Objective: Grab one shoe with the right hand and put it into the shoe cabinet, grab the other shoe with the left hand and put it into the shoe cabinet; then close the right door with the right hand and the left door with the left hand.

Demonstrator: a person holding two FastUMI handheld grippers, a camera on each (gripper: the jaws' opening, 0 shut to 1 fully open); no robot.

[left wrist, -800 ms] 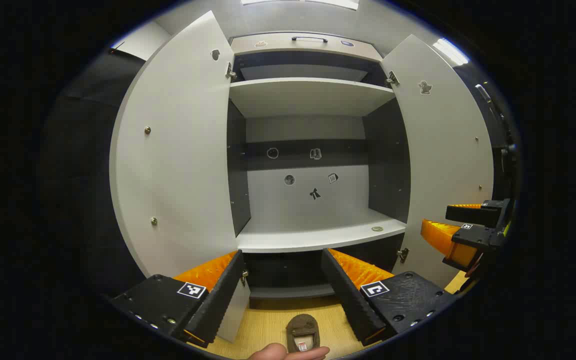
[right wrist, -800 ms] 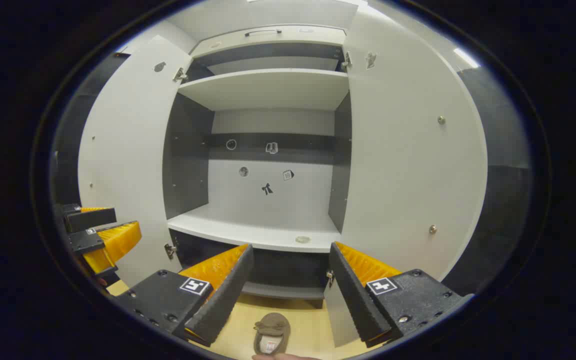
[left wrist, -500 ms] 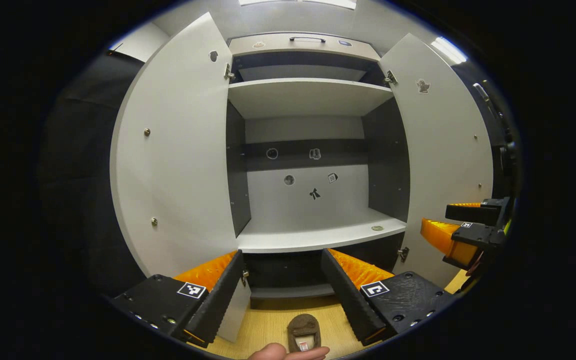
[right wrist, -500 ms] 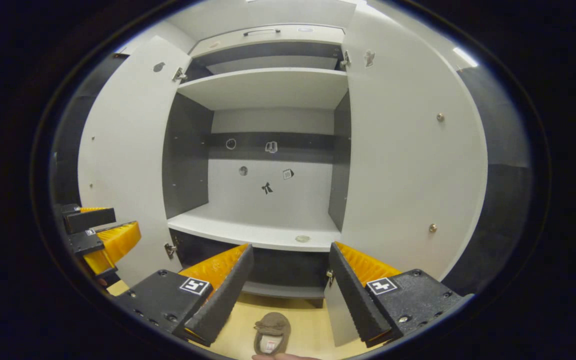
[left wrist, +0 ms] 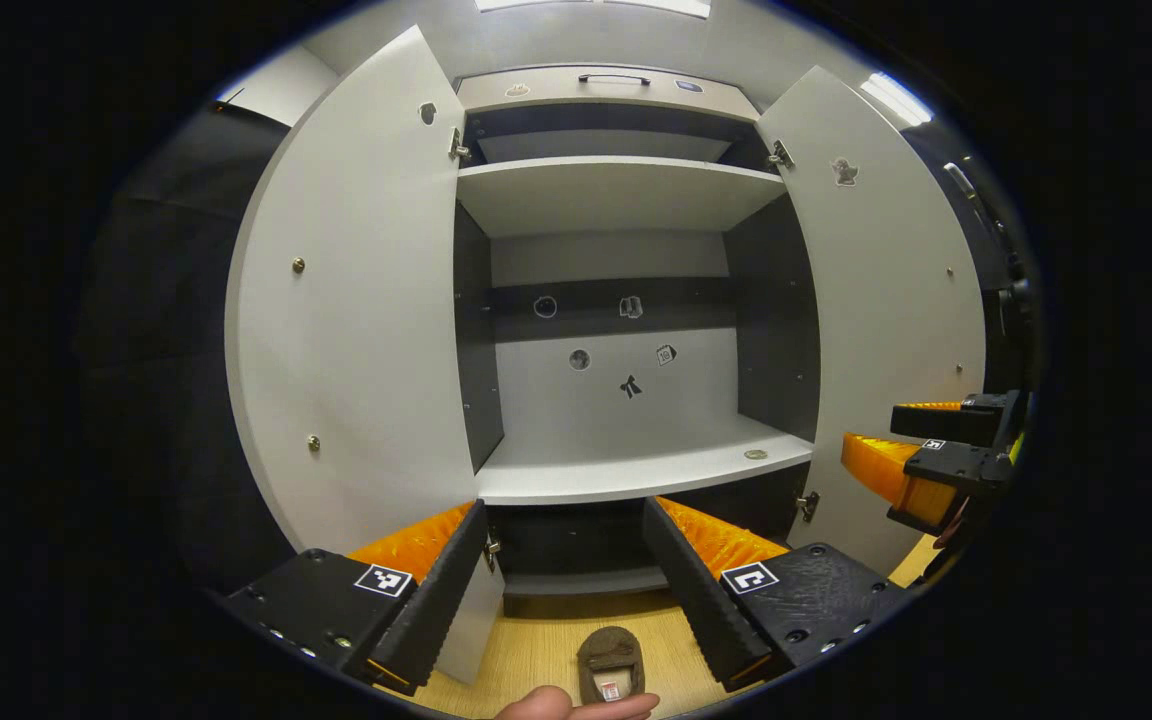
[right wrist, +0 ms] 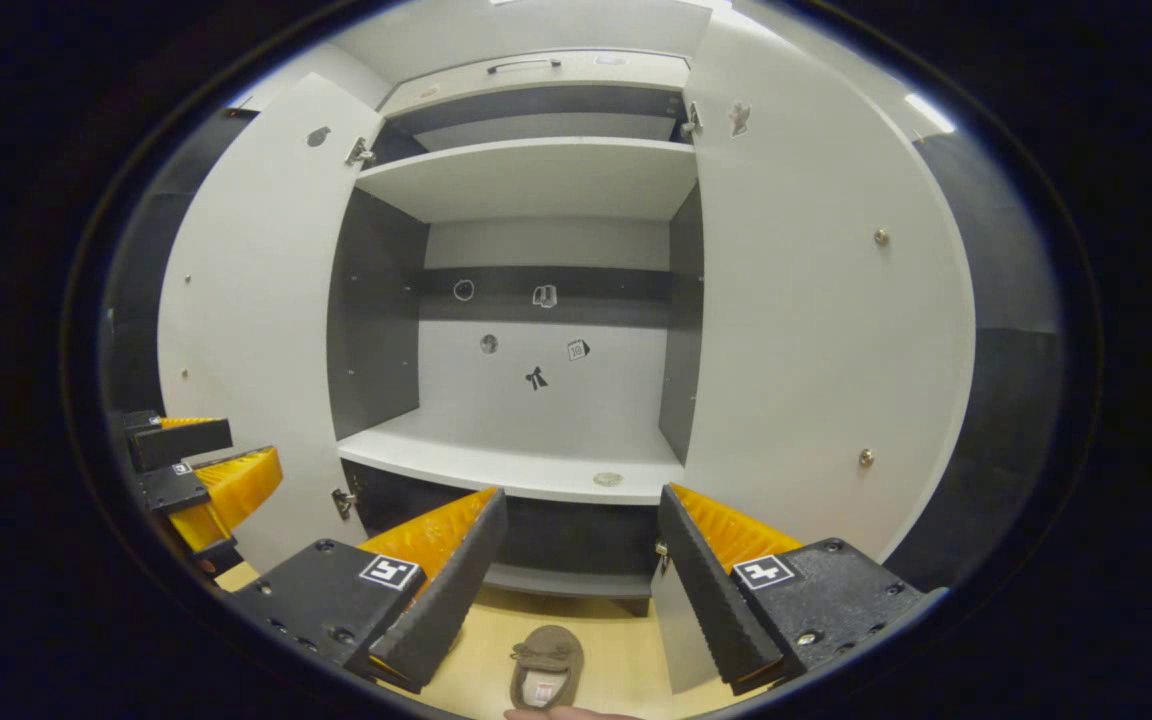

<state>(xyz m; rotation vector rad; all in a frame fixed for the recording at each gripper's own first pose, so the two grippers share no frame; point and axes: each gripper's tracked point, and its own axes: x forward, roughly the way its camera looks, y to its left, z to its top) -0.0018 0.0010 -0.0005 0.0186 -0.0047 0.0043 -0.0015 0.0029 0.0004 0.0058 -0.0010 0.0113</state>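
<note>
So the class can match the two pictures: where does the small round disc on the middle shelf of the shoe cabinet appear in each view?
Left gripper view: the disc lies near the shelf's front right corner, right of centre.
Right gripper view: the disc lies near the shelf's front edge, just right of centre.
Shared landmark: the bow sticker on the cabinet's back panel.

shoe cabinet [left wrist: 616,470] slightly lower in left gripper view, right gripper [left wrist: 921,455] edged up

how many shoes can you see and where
2, if each view shows a different one: a shoe on the floor below the left gripper, another shoe on the floor below the right gripper. None inside the cabinet.
</note>
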